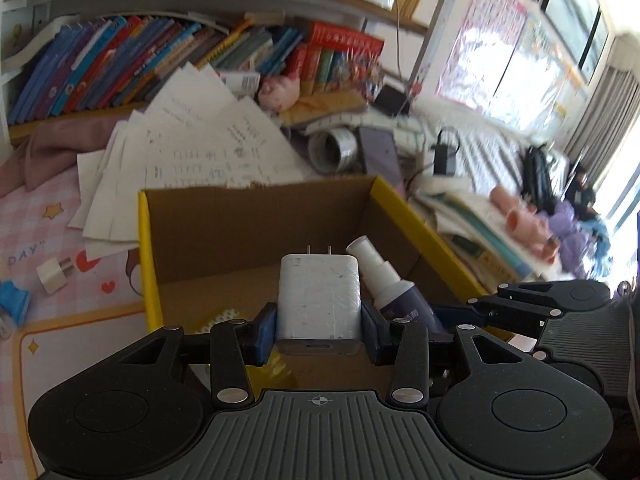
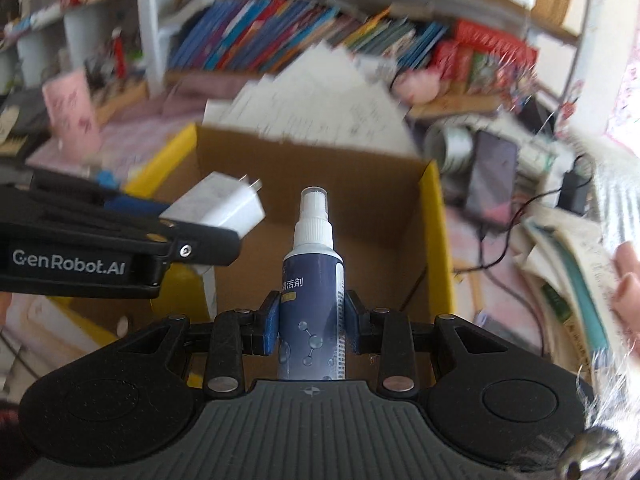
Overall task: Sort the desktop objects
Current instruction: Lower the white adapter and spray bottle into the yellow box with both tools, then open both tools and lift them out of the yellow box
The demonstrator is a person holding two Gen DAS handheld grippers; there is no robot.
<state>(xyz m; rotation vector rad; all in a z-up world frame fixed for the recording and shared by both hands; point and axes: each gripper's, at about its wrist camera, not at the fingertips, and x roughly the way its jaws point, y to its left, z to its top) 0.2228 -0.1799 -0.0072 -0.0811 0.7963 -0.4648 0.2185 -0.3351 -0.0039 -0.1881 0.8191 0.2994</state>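
Observation:
My left gripper (image 1: 319, 328) is shut on a white plug-in charger (image 1: 319, 298), prongs pointing away, held over the open cardboard box with yellow edges (image 1: 146, 256). The dark blue spray bottle (image 1: 394, 282) shows just right of it. In the right wrist view my right gripper (image 2: 311, 320) is shut on that spray bottle (image 2: 312, 292), white nozzle forward, above the same box (image 2: 438, 240). The left gripper (image 2: 192, 236) with the charger (image 2: 218, 208) reaches in from the left there. The box floor looks mostly bare, with a small patterned thing near its front.
Loose papers (image 1: 192, 148) lean behind the box below a row of books (image 1: 120, 64). A small white adapter (image 1: 52, 274) and a blue item (image 1: 14, 300) lie on the pink mat at left. A tape roll (image 1: 332, 148), a phone (image 2: 490, 176), cables and stacked books (image 2: 568, 276) crowd the right.

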